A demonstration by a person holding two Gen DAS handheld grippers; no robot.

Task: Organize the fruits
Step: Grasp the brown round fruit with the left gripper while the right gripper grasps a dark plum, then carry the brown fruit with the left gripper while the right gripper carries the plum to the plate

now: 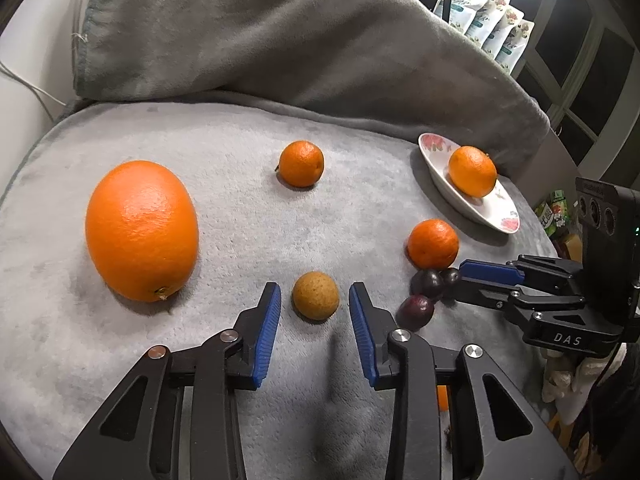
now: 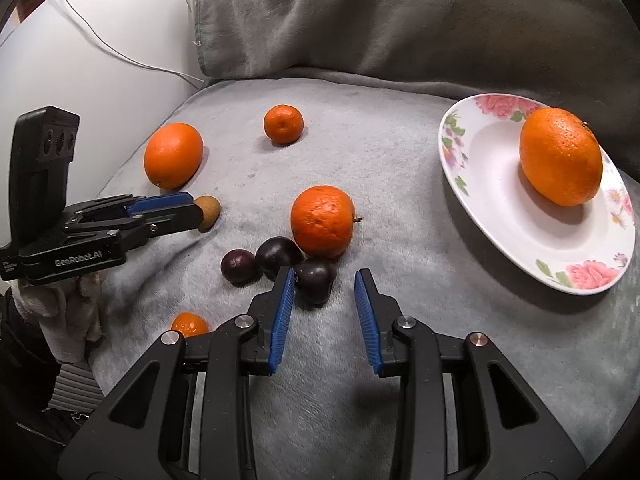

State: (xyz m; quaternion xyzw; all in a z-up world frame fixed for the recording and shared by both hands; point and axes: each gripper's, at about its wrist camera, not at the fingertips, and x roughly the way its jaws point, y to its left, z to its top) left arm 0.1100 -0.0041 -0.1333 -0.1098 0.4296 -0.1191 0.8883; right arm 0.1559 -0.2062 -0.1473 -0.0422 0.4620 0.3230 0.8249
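My left gripper (image 1: 314, 298) is open, its blue pads either side of a small tan fruit (image 1: 316, 295) on the grey blanket, not touching it. A large orange (image 1: 142, 230) lies left, a mandarin (image 1: 301, 163) beyond. My right gripper (image 2: 325, 280) is open, its left pad beside one of three dark plums (image 2: 316, 278). A mandarin (image 2: 323, 221) sits just behind the plums. A floral plate (image 2: 480, 184) at the right holds an orange (image 2: 560, 156). The tan fruit (image 2: 209, 212) shows at the left gripper's tips (image 2: 192, 210) in the right wrist view.
A small orange piece (image 2: 189, 324) lies near the front edge by my right gripper. The grey blanket (image 1: 248, 40) rises as a backrest behind. A white wall with cables (image 2: 120, 52) is on the left, snack bags (image 1: 488, 20) at the back right.
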